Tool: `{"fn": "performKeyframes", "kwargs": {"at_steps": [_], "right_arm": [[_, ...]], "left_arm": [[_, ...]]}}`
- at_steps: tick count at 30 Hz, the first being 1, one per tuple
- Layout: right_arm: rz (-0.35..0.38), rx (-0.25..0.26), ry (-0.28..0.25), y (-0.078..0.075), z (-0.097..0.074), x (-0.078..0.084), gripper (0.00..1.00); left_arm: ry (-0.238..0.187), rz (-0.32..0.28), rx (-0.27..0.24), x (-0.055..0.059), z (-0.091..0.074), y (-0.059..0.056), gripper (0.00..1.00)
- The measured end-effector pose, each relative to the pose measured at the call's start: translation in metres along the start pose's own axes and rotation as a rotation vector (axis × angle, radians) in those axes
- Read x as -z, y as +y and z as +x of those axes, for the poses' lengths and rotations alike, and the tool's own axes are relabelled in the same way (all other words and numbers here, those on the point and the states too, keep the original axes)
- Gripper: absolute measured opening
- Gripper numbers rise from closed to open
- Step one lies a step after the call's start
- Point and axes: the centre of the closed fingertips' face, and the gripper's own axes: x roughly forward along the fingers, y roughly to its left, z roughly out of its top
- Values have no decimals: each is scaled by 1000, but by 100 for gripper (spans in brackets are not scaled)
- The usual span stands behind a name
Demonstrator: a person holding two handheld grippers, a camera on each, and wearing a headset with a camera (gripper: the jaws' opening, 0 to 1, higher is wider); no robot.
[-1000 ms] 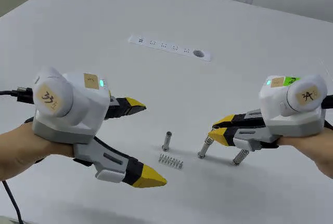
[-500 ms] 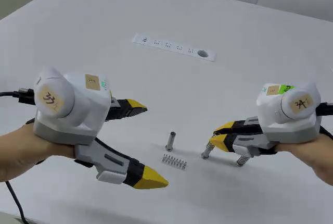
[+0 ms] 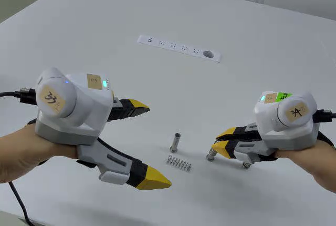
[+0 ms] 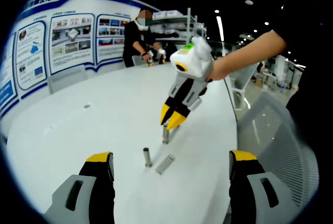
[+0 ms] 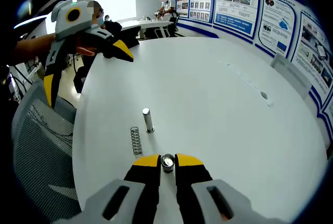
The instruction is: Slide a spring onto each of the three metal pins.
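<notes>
- While the left gripper point(image 3: 148, 143) hangs above the white table point(image 3: 94, 21) with its jaws spread wide and nothing between them, the right gripper point(image 3: 219, 143) sits low at the work.
- Right gripper: jaws drawn nearly together, yellow tips on either side of the top of a spring-wrapped pin point(image 3: 211, 155). In the right gripper view the pin's round head sits in the narrow gap between the tips, which look to touch it on both sides.
- Spring-wrapped pin: stands on the table under those tips. In the left gripper view the coils show along the shaft below the yellow tips.
- Bare pin point(image 3: 175, 142): upright, with no spring on it. It stands to the left of the spring-wrapped pin, apart from both grippers.
- Loose spring point(image 3: 179, 163): lies flat on the table just beside the bare pin, on the near side. Neither gripper touches it.
- Third pin point(image 3: 245, 164): only a small part shows from under the right gripper's body. Cannot tell whether it carries a spring.
- Left gripper view: the bare pin and loose spring lie ahead on the table, in line with the gap between the open jaws.
- White power strip point(image 3: 178, 47): flat on the table, well beyond the pins.
</notes>
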Motion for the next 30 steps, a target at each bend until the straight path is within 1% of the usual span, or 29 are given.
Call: {"fn": "performKeyframes", "kwargs": {"at_steps": [9, 15, 24, 30], "right_arm": [[7, -2, 7, 2, 4, 3, 12], [6, -6, 15, 2, 7, 5, 12], [-2, -5, 26, 2, 8, 6, 12], [1, -5, 38, 3, 8, 8, 13]], "left_arm": [[14, 0, 0, 5, 0, 0, 93], [12, -7, 1, 6, 0, 1, 93], [20, -9, -1, 10, -1, 1, 93], [15, -7, 1, 8, -2, -1, 93]]}}
